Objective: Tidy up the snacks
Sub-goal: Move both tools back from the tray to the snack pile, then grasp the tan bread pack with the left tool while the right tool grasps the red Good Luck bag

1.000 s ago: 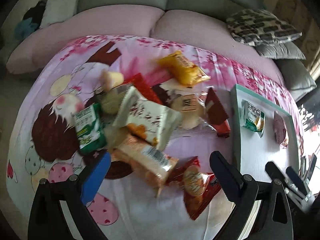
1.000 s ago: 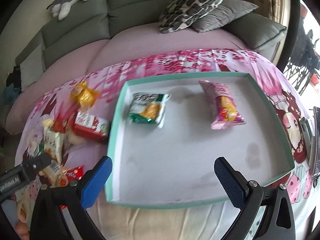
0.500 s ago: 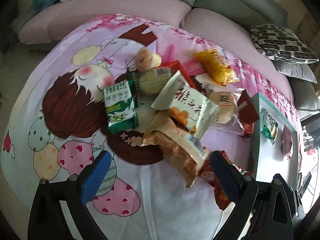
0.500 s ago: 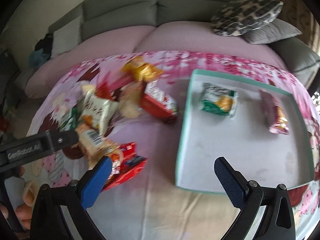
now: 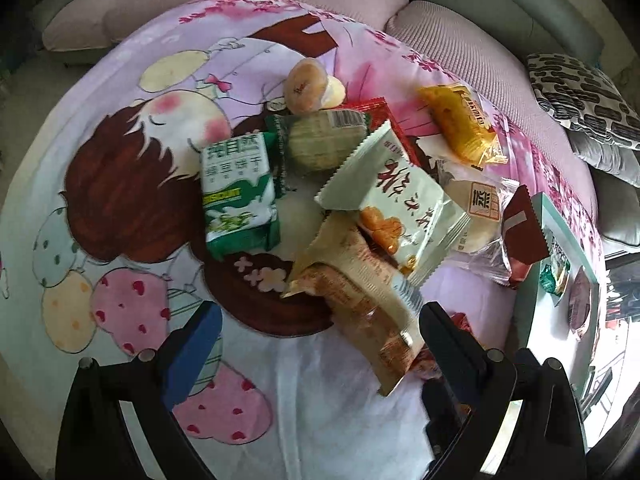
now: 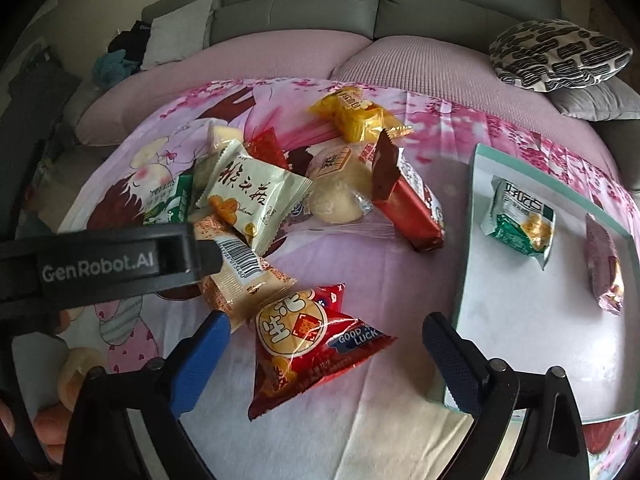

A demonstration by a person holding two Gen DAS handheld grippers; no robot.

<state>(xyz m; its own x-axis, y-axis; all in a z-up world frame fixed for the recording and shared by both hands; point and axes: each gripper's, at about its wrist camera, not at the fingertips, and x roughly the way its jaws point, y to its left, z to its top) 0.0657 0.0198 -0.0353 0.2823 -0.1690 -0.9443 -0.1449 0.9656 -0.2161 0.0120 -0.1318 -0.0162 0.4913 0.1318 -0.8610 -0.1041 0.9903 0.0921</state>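
Note:
A heap of snack packets lies on a pink cartoon cloth. My left gripper (image 5: 316,332) is open and hovers over the near end of a tan barcode packet (image 5: 360,304). Behind it lie a cream packet (image 5: 400,208) and a green box (image 5: 238,192). My right gripper (image 6: 324,336) is open with its jaws closing. A red triangular packet (image 6: 312,340) lies between its fingers, and the pads are clear of it. The left gripper (image 6: 120,264) reaches in from the left as a black bar. A teal-rimmed tray (image 6: 464,260) on the right holds a green packet (image 6: 520,216) and a pink packet (image 6: 604,268).
A yellow packet (image 6: 356,116), a dark red bar (image 6: 408,204) and a pale bun in clear wrap (image 6: 336,196) lie at the far side of the heap. A grey sofa (image 6: 300,8) with a patterned cushion (image 6: 560,56) stands behind. A person's hand (image 6: 48,420) shows at bottom left.
My right gripper has swung left from above the tray to over the red triangular packet. My left gripper has drifted left and lower over the heap, and both have rolled.

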